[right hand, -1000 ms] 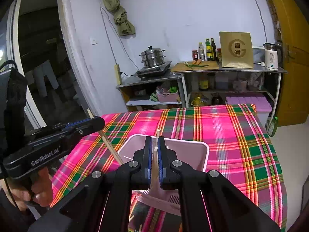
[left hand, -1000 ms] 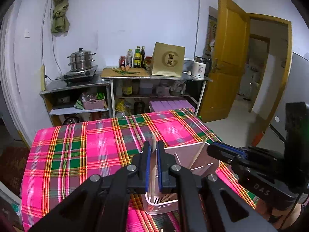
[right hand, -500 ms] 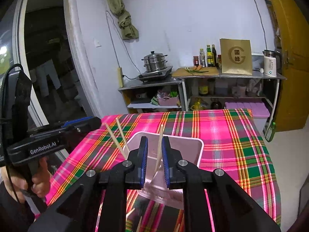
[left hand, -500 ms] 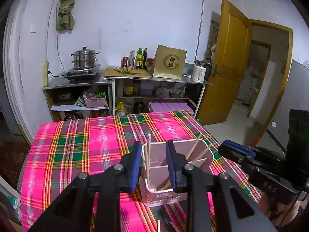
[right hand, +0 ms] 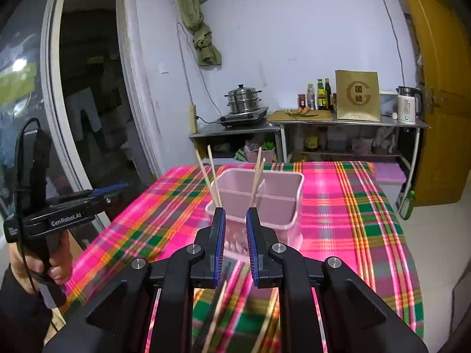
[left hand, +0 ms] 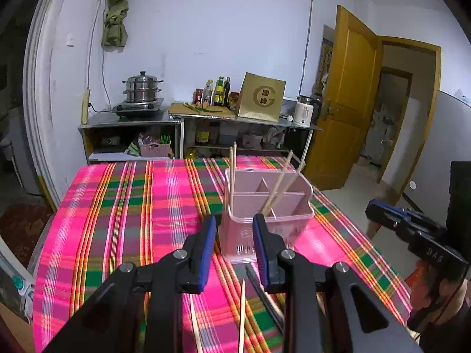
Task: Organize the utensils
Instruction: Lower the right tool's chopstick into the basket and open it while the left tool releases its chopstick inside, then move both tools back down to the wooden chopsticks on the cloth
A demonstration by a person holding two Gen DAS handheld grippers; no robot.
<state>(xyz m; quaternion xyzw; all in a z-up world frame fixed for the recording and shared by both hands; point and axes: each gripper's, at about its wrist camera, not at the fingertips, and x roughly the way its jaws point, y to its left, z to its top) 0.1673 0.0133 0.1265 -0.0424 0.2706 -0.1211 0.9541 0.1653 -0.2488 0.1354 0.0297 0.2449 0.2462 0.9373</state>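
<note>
Left wrist: left gripper [left hand: 232, 231] fingers spread, empty, just before pink utensil holder [left hand: 266, 206] on plaid counter [left hand: 132, 206]; chopsticks [left hand: 232, 173] stand inside. Right wrist: right gripper [right hand: 236, 226] fingers parted, empty; loose chopsticks [right hand: 216, 311] lie below.

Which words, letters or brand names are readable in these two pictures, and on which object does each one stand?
"GenRobot.AI": white print on the side of the left gripper, seen from the right wrist.
"DAS" (the last letter is unsure): on the body of the right gripper, seen from the left wrist.
"G": large letter on the gold bag, with two Chinese characters inside it, too small to read.
Labels on the bottles and the kettle: too small to read.
</note>
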